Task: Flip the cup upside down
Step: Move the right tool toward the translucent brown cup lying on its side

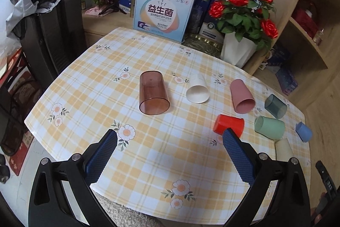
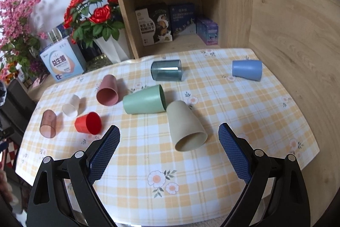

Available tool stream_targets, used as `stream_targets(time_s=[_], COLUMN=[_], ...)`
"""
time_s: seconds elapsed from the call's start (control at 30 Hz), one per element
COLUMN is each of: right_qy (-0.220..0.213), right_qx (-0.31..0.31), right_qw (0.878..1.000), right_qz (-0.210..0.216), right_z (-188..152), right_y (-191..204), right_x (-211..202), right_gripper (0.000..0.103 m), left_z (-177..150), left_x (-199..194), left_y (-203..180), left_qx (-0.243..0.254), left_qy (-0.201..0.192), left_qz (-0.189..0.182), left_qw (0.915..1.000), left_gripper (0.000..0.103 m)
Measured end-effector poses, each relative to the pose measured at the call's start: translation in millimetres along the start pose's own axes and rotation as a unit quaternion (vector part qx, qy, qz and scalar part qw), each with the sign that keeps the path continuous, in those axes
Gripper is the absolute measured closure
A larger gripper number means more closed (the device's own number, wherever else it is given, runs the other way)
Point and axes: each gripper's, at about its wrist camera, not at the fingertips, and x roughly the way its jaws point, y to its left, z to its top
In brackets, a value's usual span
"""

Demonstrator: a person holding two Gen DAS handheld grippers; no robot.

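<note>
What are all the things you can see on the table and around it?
See-through brown plastic cup: 1, brown, lying on its side, left part of the table.
White cup: 1, white, on its side, right of the brown one.
Pink cup: 1, dusty pink, on its side, mid table.
Red cup: 1, red, on its side, near edge.
Green cup: 1, pale green, on its side, centre.
Beige cup: 1, beige, on its side, before the right gripper.
See-through grey-blue cup: 1, far side.
Blue cup: 1, far right.
Checked tablecloth: 1, yellow and white.
Rose vase: 1, white, red roses, behind the table.
Left gripper: 1, open.
Right gripper: 1, open.
</note>
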Motion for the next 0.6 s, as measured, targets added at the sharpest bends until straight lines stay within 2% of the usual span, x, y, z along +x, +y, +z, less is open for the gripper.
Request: stream_targets(time_s=[0.2,0.37,0.43,0.6], right_qy=[0.021,0.027,0.029,0.035], right_qx=[0.009,0.011,0.012,0.01], right_qw=[1.0,0.999,0.999,0.999], right_qz=[-0.012,-0.022,-0.024,-0.028], right_z=[-2,3,5,9], right_y=[-11,-18,-20,-20], right_x=[18,31,35,43], right_gripper=[0.012,0.012,0.012,0.012], left_z=[10,26,38,68], left_x=[23,48,63,114], left_y=[-3,-1,4,29], left_qx=[0.008,0.006,-0.004,-0.045], left_qy=[0.009,0.025,0.033,0.081], left_qz=[0.015,-0.002,-0.01,-0.024], left_qw=[0.9998,0.9997,0.9994,0.9954], left_gripper=[0.006,0.006,0.006,0.006])
